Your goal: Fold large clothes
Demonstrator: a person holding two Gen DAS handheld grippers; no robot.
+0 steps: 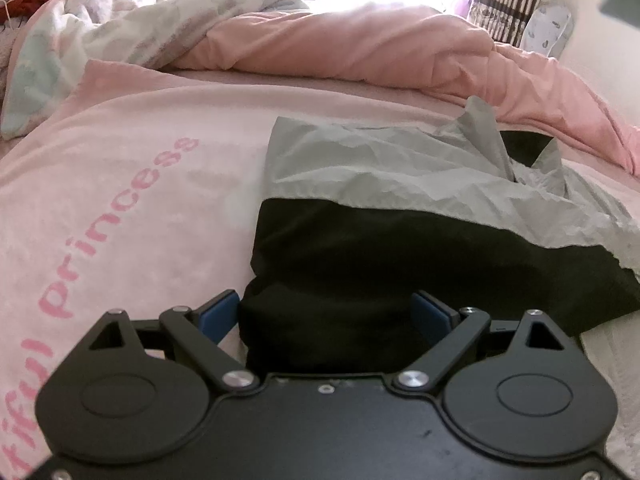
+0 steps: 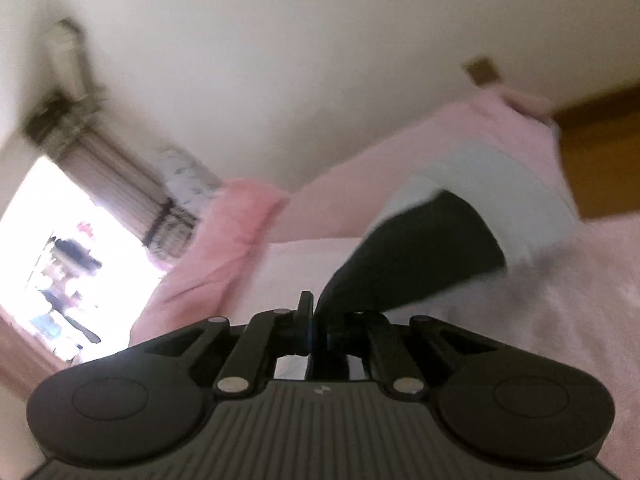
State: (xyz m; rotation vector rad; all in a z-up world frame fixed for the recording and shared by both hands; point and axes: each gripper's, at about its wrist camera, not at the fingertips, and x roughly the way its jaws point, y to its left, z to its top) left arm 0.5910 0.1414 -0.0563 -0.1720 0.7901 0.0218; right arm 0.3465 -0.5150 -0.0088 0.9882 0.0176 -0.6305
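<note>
A black and grey garment [image 1: 400, 208] lies on a pink bed. In the left wrist view my left gripper [image 1: 330, 316] is open, its blue-padded fingers [image 1: 218, 314] on either side of the black hem bunched between them. In the right wrist view my right gripper [image 2: 314, 320] is shut on a black part of the garment [image 2: 420, 248], lifted and stretched away from the bed; white-grey fabric shows beyond it. That view is tilted and blurred.
A pink blanket with "princess" lettering [image 1: 120, 208] covers the bed. A rumpled pink duvet [image 1: 380, 52] and a patterned quilt [image 1: 120, 28] lie behind. A bright window with striped curtains [image 1: 508, 4] is at the back. A white wall [image 2: 280, 60] fills the right wrist view.
</note>
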